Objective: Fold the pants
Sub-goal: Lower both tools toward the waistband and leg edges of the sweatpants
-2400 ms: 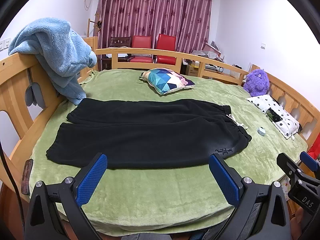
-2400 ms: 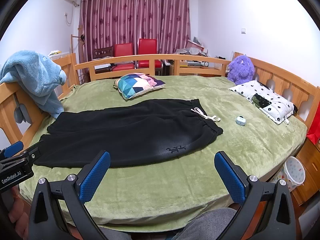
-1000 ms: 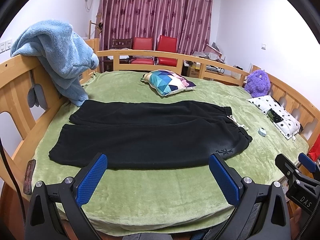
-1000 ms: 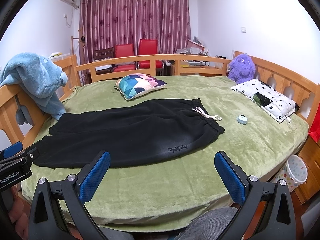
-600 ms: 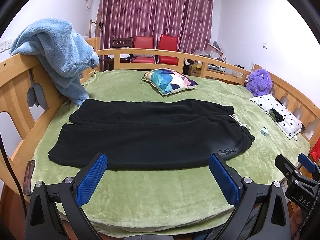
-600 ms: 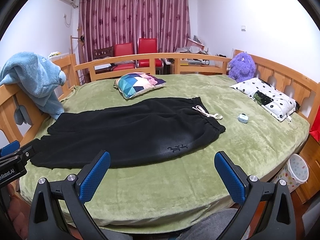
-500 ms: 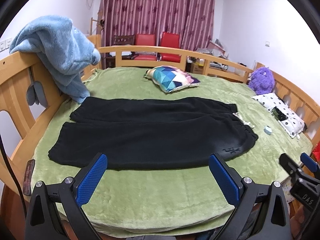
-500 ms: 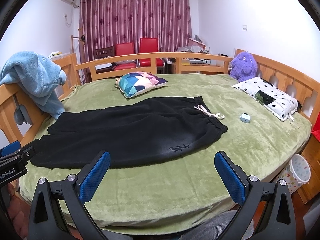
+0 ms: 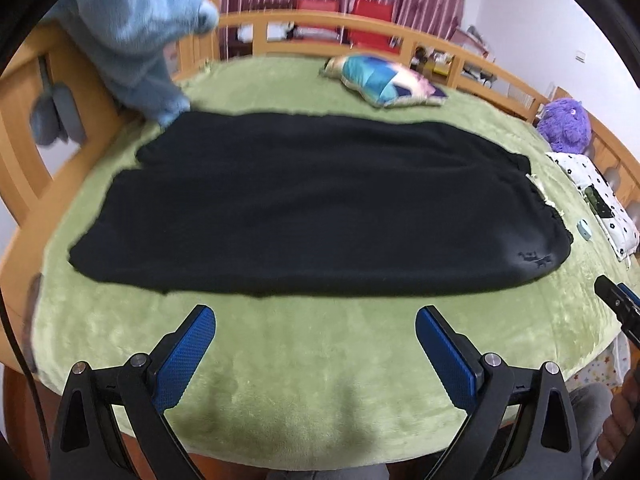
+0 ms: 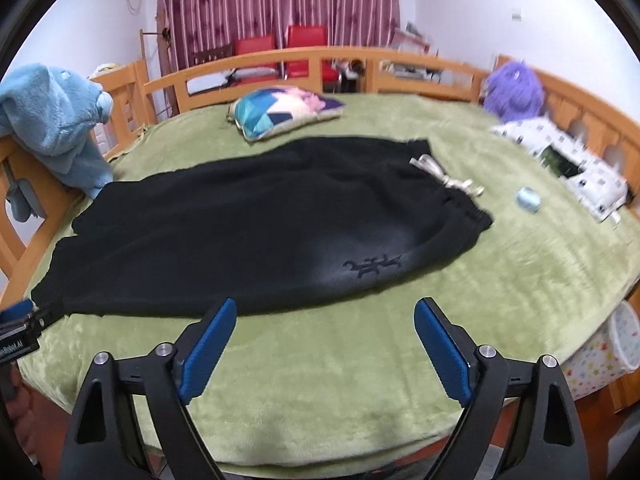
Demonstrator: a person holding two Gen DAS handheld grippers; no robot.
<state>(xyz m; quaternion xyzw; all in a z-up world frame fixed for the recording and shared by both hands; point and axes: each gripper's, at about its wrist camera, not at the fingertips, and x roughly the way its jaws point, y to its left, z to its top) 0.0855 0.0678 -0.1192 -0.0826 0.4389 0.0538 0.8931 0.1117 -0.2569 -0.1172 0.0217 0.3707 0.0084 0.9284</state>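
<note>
Your left gripper [image 9: 315, 330] and right gripper [image 10: 325, 322] both gape wide, holding nothing, over the bed's [image 10: 360, 360] near edge. Pants [image 10: 248, 232] lie flat mid-bed, waistband twd right side. Pillow [image 10: 280, 114] behind them, blue towel [image 10: 52, 120] on left rail, small blue thing [image 10: 528, 199] beside the drawstring [image 10: 448, 176].

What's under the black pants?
The black pants lie flat on a green blanket covering the bed. Whatever lies beneath the blanket is hidden.
</note>
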